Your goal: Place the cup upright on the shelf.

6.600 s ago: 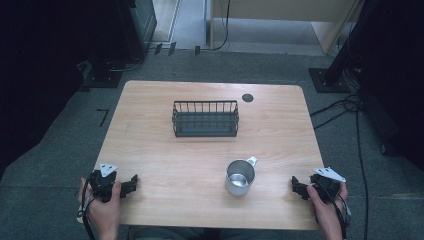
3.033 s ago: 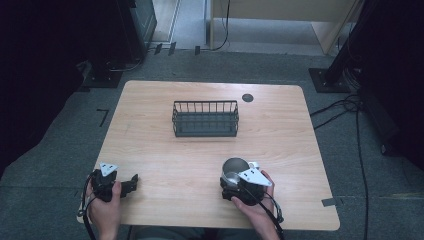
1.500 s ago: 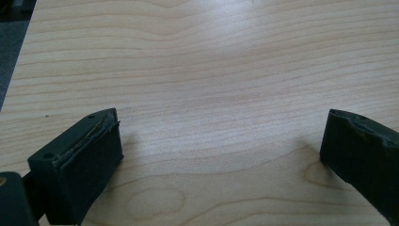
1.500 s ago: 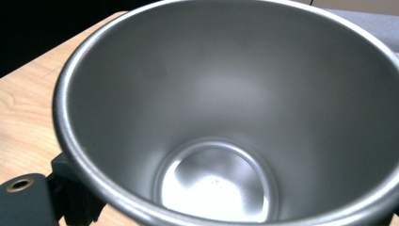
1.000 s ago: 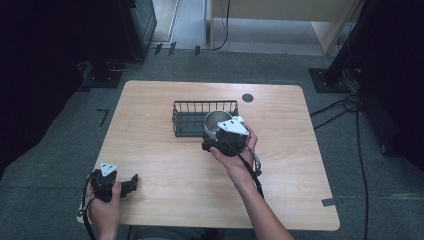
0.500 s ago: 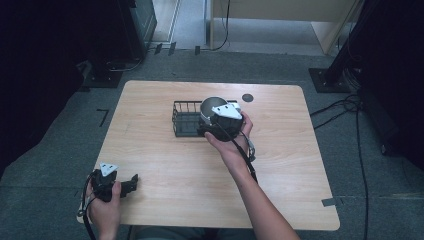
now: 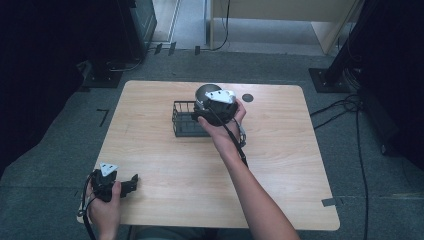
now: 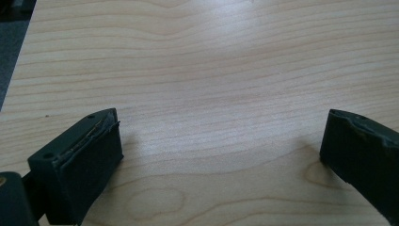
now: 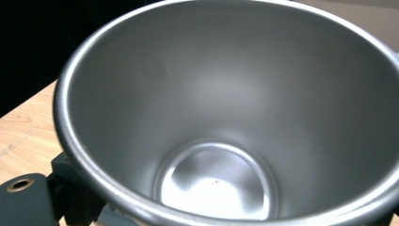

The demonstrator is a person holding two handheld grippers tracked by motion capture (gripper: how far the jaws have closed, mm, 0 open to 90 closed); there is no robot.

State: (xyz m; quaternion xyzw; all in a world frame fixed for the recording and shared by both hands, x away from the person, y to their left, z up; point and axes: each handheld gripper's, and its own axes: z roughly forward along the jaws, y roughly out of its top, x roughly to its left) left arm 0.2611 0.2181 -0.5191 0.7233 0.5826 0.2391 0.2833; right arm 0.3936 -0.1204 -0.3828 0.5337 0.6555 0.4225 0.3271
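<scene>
Steel cup (image 7: 205,93), empty, clamped in right gripper (image 7: 212,107) above wire basket (image 7: 184,120) near bench's far edge; left gripper (image 7: 131,181) agape, near-left corner.

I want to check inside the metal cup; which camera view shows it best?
The right gripper view: the metal cup shows its empty inside there. The high view shows its rounded side over the wire basket.

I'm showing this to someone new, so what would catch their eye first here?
Probably the shiny metal cup, held in the right gripper above the black wire basket at the far middle of the table. Next, the left gripper resting open at the near left corner, nothing between its jaws.
</scene>
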